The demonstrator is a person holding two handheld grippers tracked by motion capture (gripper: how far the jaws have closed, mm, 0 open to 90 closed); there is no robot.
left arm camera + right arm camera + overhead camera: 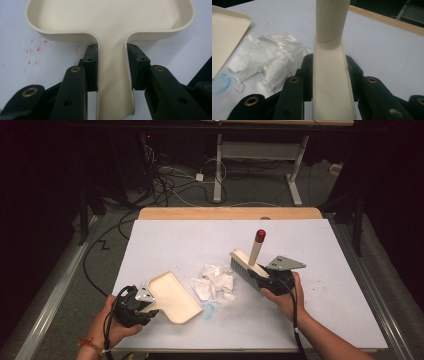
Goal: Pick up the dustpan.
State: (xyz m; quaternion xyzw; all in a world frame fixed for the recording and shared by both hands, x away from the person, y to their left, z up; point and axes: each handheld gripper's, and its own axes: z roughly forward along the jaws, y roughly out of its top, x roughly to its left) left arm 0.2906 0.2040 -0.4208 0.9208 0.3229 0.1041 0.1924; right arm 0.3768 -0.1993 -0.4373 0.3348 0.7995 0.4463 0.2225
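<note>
Left gripper [145, 306] clamps cream dustpan [172, 296] handle near table [325, 320] front edge. Right gripper [265, 281] clamps brush [248, 265] back; red-tipped handle upright. Crumpled white paper [214, 282] between them, mid-table; bare surface beyond, right.

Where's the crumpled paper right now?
In the high view the paper lies on the white table near the middle, between the dustpan on its left and the brush on its right, a little nearer the brush.
</note>
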